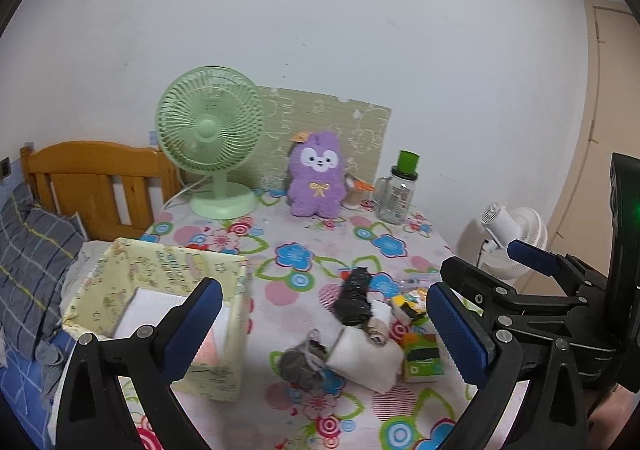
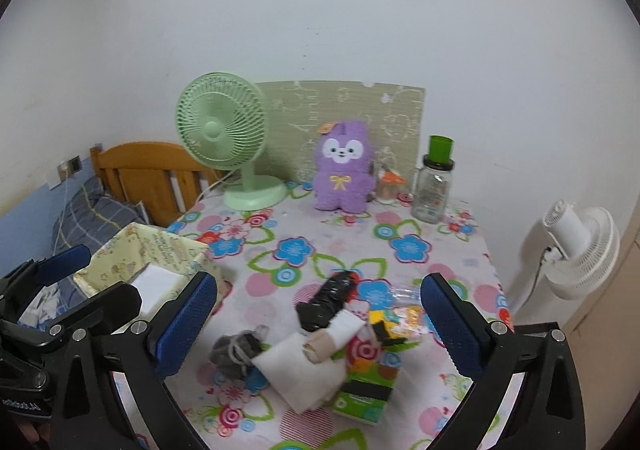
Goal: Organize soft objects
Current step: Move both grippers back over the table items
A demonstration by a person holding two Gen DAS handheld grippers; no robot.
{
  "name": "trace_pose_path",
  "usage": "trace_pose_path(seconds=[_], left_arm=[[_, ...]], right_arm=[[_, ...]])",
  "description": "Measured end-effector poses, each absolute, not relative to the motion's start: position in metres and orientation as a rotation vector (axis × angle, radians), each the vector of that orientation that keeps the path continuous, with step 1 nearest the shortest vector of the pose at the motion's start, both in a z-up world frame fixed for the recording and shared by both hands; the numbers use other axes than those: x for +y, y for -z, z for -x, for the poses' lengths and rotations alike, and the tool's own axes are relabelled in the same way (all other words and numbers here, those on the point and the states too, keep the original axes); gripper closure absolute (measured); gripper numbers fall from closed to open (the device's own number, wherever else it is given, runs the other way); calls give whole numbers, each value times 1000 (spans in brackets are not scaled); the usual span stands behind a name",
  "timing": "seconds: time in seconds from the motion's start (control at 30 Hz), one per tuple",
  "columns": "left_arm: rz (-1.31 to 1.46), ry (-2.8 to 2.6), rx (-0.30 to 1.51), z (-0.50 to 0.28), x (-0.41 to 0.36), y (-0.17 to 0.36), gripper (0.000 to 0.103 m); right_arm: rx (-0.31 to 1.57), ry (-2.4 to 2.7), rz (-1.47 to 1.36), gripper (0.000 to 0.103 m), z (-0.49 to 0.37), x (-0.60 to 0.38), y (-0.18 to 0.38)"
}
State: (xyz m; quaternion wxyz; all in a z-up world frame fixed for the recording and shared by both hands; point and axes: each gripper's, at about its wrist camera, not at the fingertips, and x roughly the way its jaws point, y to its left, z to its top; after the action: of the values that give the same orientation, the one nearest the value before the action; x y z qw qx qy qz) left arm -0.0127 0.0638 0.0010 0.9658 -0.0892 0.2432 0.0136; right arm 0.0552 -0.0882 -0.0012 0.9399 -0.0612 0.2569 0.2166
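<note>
A pile of soft things lies on the flowered table: a grey sock bundle (image 1: 300,360) (image 2: 236,350), a folded white cloth (image 1: 366,360) (image 2: 298,374), a beige roll (image 2: 320,346), a black roll (image 1: 354,296) (image 2: 326,300), sponges (image 2: 390,324) and a green tissue pack (image 1: 422,358) (image 2: 366,390). A yellow fabric box (image 1: 160,310) (image 2: 148,262) stands at the left, holding white folded items. My left gripper (image 1: 324,334) is open and empty above the pile. My right gripper (image 2: 316,326) is open and empty over the pile; it also shows in the left wrist view (image 1: 492,262).
A green desk fan (image 1: 210,138), a purple plush (image 1: 318,176), a glass jar with a green lid (image 1: 396,190) and a small cup stand along the back wall. A bed with a wooden headboard (image 1: 92,178) lies left. A white floor fan (image 2: 576,250) stands right.
</note>
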Motion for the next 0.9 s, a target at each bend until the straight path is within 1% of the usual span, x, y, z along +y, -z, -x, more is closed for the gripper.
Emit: trace_pose_path(seconds=[0.3, 0.9], left_arm=[[158, 14, 521, -1, 38, 6, 0], [123, 109, 595, -34, -13, 30, 0]], right_arm=[[541, -387, 96, 0, -59, -117, 6], [610, -260, 63, 0, -76, -176, 37]])
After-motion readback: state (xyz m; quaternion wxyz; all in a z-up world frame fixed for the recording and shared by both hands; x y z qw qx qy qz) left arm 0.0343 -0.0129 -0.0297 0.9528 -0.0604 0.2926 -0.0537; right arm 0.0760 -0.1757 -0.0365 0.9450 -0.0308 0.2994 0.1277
